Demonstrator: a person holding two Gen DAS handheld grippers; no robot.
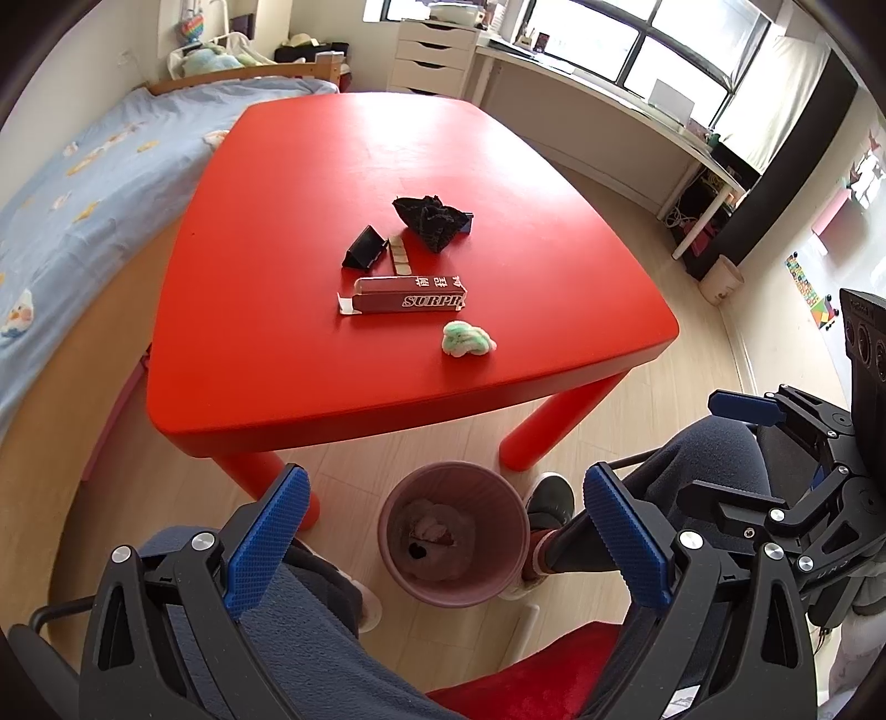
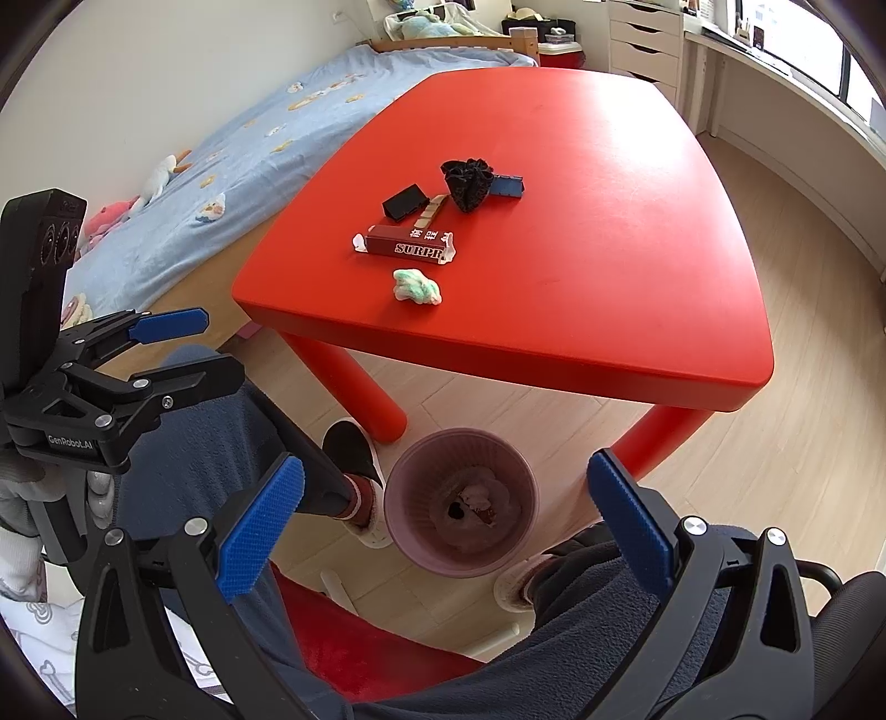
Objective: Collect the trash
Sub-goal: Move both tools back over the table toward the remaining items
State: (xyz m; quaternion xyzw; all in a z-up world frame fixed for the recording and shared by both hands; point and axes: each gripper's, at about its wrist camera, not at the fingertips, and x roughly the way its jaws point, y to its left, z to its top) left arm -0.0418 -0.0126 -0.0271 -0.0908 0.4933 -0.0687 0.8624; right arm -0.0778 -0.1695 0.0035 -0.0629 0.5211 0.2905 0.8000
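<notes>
On the red table (image 1: 310, 183) (image 2: 609, 232) lie a dark red box marked SURPR (image 1: 407, 296) (image 2: 412, 243), a crumpled green-white wad (image 1: 467, 338) (image 2: 416, 286), a crumpled black wrapper (image 1: 432, 220) (image 2: 468, 178), a black folded piece (image 1: 364, 247) (image 2: 405, 201), a beige strip (image 1: 397, 255) (image 2: 432, 210) and a small blue box (image 2: 506, 185). A pink bin (image 1: 454, 540) (image 2: 462, 501) with trash inside stands on the floor under the table's near edge. My left gripper (image 1: 443, 545) (image 2: 183, 338) and right gripper (image 2: 443, 531) (image 1: 720, 443) are open, empty, above the bin.
A bed (image 1: 83, 183) with a blue cover runs along the table's left side. White drawers (image 1: 434, 52) and a long desk (image 1: 609, 105) stand at the back by the window. The person's knees and a red chair seat (image 2: 354, 648) are below the grippers.
</notes>
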